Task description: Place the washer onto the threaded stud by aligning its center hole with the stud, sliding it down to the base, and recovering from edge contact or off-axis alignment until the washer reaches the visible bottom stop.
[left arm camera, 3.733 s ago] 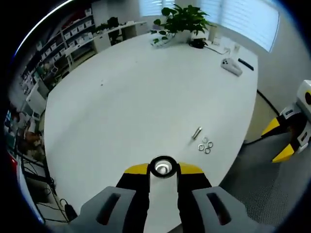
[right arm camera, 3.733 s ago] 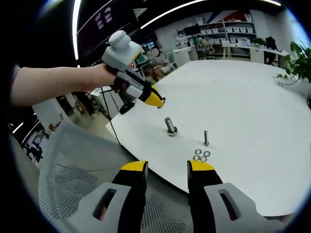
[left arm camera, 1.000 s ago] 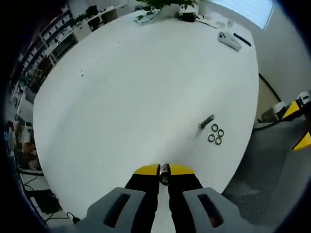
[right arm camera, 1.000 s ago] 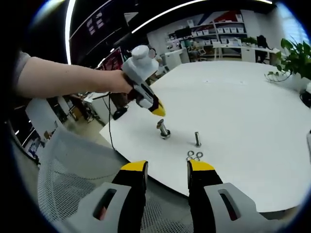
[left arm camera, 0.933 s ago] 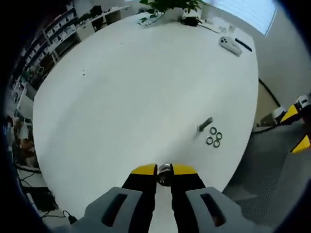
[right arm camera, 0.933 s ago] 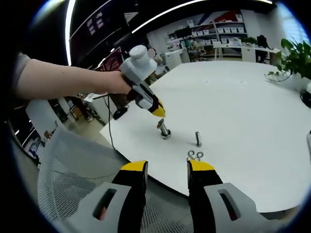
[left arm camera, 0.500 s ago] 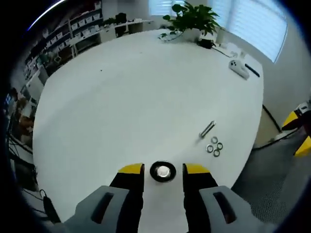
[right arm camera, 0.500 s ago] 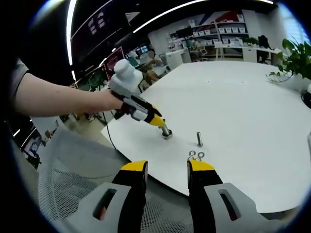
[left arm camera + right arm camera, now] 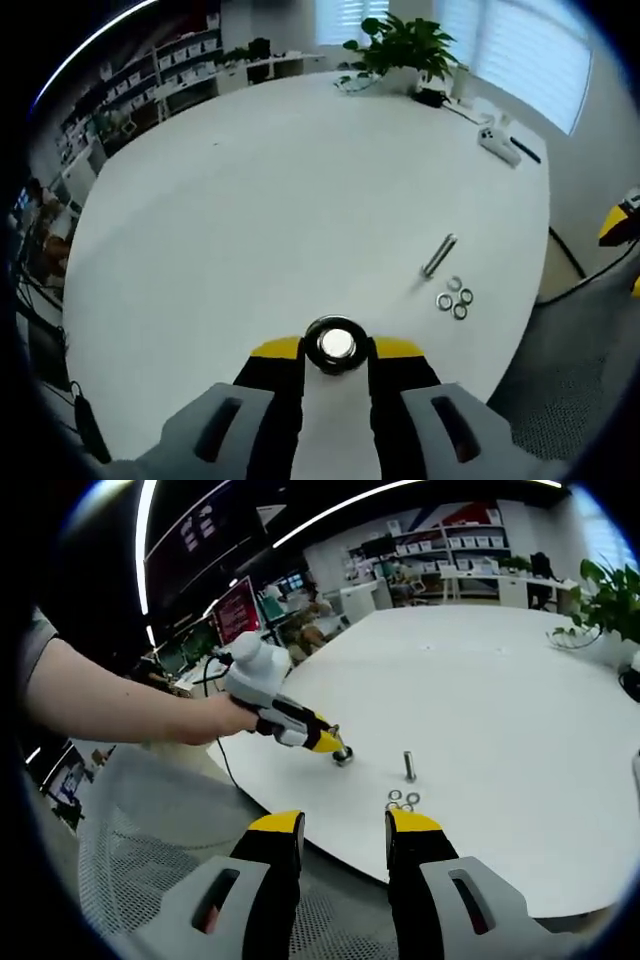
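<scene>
Nearby, second bolt (image 9: 438,256) and loose washers (image 9: 453,297) lie on counter (image 9: 250,200); left claw (image 9: 336,349) brackets upright stud (image 9: 336,344), grip unclear; right claw (image 9: 345,825) spread.

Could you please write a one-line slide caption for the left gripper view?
Left gripper straddles the upright stud on the white table, loose washers nearby.

Bright, even light from the window blinds (image 9: 520,50) and ceiling strips (image 9: 150,540), mild glare on the white table (image 9: 250,210), soft shadows, heavy fisheye bending, edges slightly blurred.
</scene>
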